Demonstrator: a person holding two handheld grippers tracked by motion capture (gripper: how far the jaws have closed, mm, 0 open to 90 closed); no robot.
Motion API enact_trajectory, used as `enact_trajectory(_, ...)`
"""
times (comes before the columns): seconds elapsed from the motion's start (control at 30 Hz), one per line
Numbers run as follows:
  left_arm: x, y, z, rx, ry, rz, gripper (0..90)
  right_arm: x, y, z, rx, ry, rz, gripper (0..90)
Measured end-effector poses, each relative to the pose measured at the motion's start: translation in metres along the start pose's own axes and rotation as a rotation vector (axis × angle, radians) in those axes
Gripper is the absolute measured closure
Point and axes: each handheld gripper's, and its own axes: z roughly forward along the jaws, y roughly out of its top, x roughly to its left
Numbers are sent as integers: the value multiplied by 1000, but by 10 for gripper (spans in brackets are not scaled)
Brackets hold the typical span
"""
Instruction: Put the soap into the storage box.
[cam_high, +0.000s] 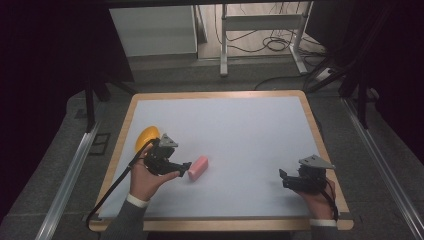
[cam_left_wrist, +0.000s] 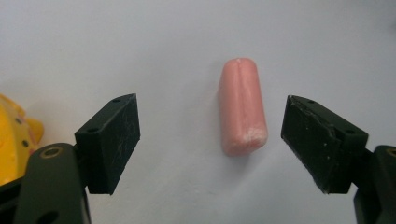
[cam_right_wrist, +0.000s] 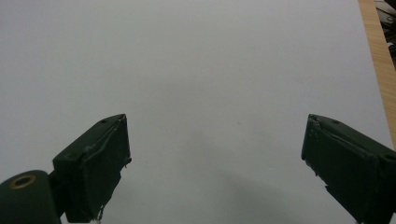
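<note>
Lying near the tabletop's (cam_high: 235, 115) left edge, a pink block (cam_left_wrist: 242, 108) is framed for grasping between the left gripper's (cam_left_wrist: 210, 140) parted fingers, while the right gripper (cam_right_wrist: 215, 168) is held idle, fingers apart.

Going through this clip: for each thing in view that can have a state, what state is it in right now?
Left hand-held gripper: open, jaws either side of the pink piece, not touching it.
Right hand-held gripper: open, nothing between its jaws, over bare table.
Pink piece: lying flat on the table, ungripped.
Yellow object: resting on the table near its left edge, untouched.
</note>
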Motion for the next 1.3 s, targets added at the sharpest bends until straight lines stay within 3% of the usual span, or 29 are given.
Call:
enact_trajectory(0.53,-15,18,22,32,-16,39,201,0,0,0,2,0,-2,76)
enact_trajectory(1.3,-19,18,58,126,-28,44,188,0,-1,2,9,-1,-6,76)
